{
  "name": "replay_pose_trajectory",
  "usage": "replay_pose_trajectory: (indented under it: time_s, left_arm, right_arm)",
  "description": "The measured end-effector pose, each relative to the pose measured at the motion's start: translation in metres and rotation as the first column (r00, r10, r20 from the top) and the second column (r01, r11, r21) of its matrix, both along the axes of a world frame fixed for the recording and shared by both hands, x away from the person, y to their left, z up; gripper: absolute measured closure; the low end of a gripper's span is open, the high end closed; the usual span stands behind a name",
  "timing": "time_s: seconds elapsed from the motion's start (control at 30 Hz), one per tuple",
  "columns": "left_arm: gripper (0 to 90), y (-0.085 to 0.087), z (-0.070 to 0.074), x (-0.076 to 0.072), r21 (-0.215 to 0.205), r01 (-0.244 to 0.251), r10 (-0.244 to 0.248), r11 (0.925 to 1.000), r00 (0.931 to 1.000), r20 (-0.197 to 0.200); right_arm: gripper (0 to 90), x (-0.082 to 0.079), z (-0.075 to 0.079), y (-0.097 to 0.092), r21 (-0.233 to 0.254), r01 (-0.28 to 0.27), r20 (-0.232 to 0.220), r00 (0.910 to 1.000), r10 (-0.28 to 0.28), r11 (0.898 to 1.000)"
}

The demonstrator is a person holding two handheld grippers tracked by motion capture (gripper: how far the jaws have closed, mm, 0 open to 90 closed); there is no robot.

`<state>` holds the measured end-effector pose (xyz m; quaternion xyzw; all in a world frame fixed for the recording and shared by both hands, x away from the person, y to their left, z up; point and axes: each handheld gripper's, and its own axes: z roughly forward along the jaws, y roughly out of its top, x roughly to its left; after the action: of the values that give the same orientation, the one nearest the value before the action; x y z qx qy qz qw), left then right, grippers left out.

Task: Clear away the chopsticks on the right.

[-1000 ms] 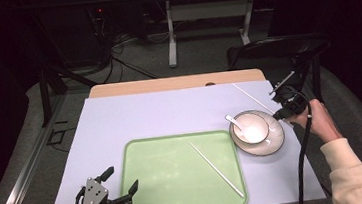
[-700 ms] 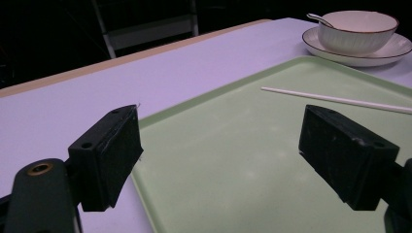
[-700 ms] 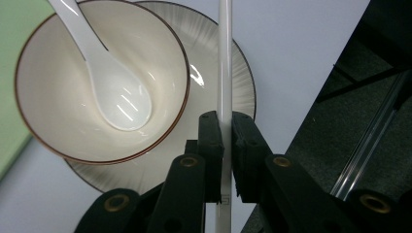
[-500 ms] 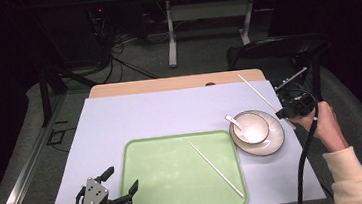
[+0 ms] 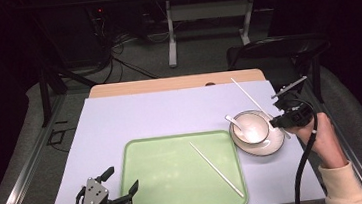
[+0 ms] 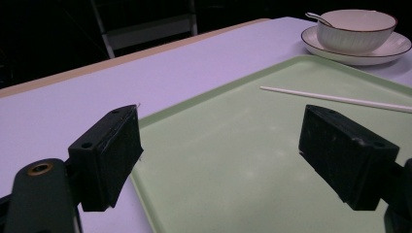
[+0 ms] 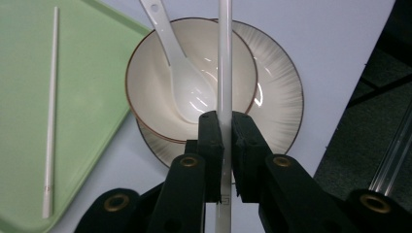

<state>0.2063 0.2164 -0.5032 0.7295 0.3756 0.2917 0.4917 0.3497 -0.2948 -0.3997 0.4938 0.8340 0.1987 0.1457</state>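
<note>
The right gripper [image 7: 222,127], pinching a white chopstick [image 7: 224,58], has lifted it off the table above the bowl [image 7: 160,73], ready for the green tray [image 5: 167,183]; the left gripper [image 5: 118,187] waits spread at lower left.

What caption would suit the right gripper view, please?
Right tool clamps a chopstick above the bowl holding a spoon.

The high view looks forward and down from above the person's side. The left gripper view sits low, facing across the tray [image 6: 252,160] toward the bowl [image 6: 356,30]. The right gripper view hangs close above that bowl [image 7: 189,92]. All 3 share tray and bowl.
</note>
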Motion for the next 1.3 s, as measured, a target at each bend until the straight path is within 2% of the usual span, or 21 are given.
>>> replay_pose_trajectory:
  time_s: [0.07,0.13,0.33,0.5,0.73,1.03,1.1,1.13,1.3]
  left_arm:
    - [15.4,0.0,0.0,0.0,0.005,0.003,-0.003,1.0,1.0,-0.001]
    - [15.4,0.0,0.0,0.0,0.0,0.0,0.0,1.0,1.0,0.001]
    - [15.4,0.0,0.0,0.0,0.0,0.0,0.0,1.0,1.0,0.001]
    - [15.4,0.001,0.0,0.0,-0.002,0.001,-0.001,1.0,1.0,0.002]
    - [15.3,0.0,0.0,-0.001,-0.001,0.0,0.0,1.0,1.0,0.003]
    - [15.3,0.001,0.0,-0.001,-0.005,-0.002,0.002,1.0,1.0,0.007]
    - [15.3,0.001,0.0,-0.001,-0.003,-0.001,0.001,1.0,1.0,0.007]
    - [15.4,0.001,0.0,-0.001,-0.002,0.0,0.0,1.0,1.0,0.007]
    - [15.4,0.001,0.0,-0.001,-0.005,-0.005,0.005,1.0,1.0,0.006]
  right_arm:
    - [83.6,-0.002,-0.002,0.005,-0.02,-0.002,-0.008,1.0,0.002,1.0]
    - [83.6,-0.005,-0.004,0.008,0.006,-0.016,-0.01,0.9998,0.016,1.0]
    - [83.6,-0.013,-0.011,0.022,-0.007,-0.038,-0.032,0.9988,0.037,0.999]
    - [83.5,-0.018,-0.012,0.03,0.006,-0.036,-0.037,0.9987,0.036,0.999]
    - [83.5,-0.029,-0.022,0.043,0.019,-0.051,-0.053,0.9973,0.052,0.999]
    - [83.5,-0.037,-0.052,0.068,0.022,-0.085,-0.123,0.9886,0.087,0.996]
    - [83.5,-0.038,-0.055,0.071,0.02,-0.079,-0.13,0.9882,0.081,0.997]
    - [83.4,-0.039,-0.062,0.074,0.023,-0.083,-0.146,0.9856,0.086,0.996]
    - [83.5,-0.039,-0.077,0.078,0.035,-0.063,-0.182,0.9808,0.069,0.997]
